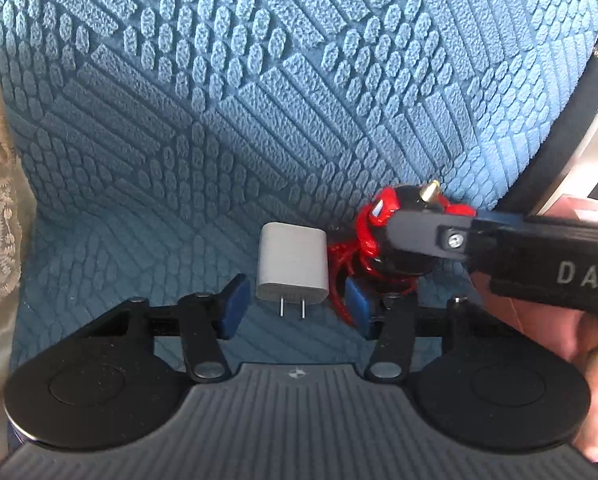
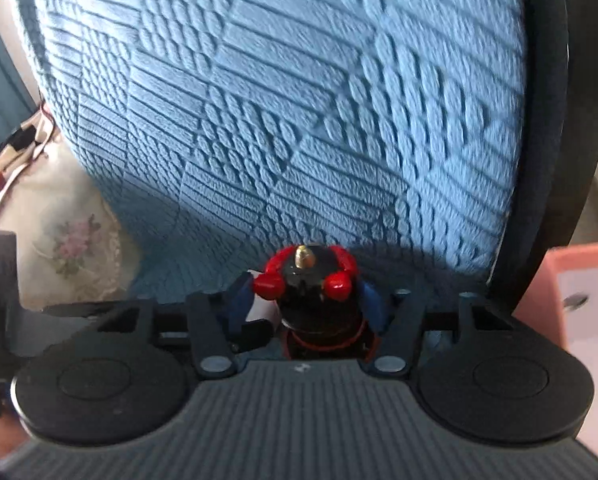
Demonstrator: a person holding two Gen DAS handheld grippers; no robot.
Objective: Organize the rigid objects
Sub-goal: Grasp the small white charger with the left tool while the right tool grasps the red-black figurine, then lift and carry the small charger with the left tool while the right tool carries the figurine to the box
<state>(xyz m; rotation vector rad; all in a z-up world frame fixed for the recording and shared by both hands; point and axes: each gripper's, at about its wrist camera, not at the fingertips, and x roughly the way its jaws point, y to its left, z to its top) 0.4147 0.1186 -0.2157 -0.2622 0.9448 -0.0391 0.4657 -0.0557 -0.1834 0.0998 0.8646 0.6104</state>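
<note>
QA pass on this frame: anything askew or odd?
Nothing damaged. White charger lies flat on the blue cushion, prongs toward the open left claw. Right claw grips the black-and-red plug.

Matt white plastic charger (image 1: pixel 292 266) lies on rough, ribbed blue cloth (image 1: pixel 259 100).

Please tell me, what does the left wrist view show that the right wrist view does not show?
Only the left wrist view shows the grey wall charger lying on the blue textured cover, prongs toward the camera, between the open jaws of the left gripper. Only the right wrist view shows a floral cloth at left and a pink box at right. Both show the black and red plug, held by the right gripper.
</note>
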